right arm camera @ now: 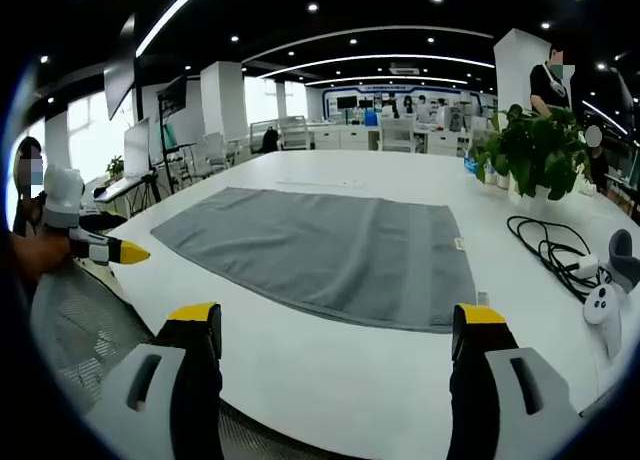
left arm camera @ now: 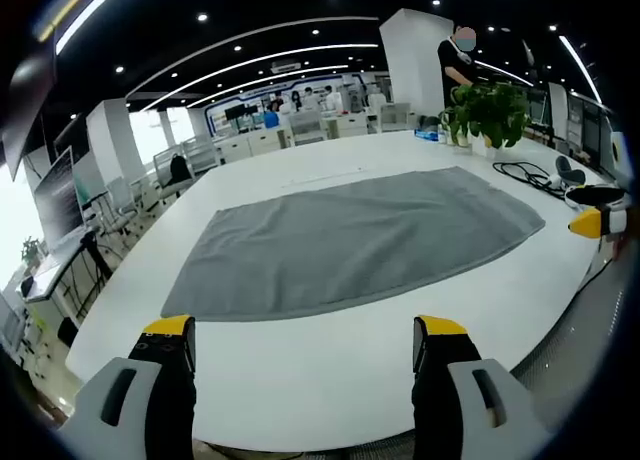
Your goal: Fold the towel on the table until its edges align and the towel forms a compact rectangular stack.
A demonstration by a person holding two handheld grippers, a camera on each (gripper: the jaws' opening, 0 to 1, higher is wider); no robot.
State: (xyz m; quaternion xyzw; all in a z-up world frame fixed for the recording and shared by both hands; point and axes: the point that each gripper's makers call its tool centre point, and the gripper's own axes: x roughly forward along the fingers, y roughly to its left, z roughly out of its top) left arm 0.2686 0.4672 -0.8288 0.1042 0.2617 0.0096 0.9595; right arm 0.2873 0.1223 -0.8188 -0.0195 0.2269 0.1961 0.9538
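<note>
Two pairs of jaws stand wide apart and grip nothing: our left gripper point(left arm camera: 314, 342) and our right gripper point(right arm camera: 340, 328) both hover over bare table point(left arm camera: 330, 380) just short of the towel's near edge. Beyond them the grey towel point(left arm camera: 350, 240) lies spread flat and unfolded. Past the towel's far right corner we see a potted plant point(right arm camera: 535, 150); a coiled black cable point(right arm camera: 550, 248) and a white controller point(right arm camera: 603, 305) lie to the towel's right.

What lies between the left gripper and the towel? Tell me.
Bare white table: in the left gripper view, nothing separates the open left gripper from the flat grey towel.
</note>
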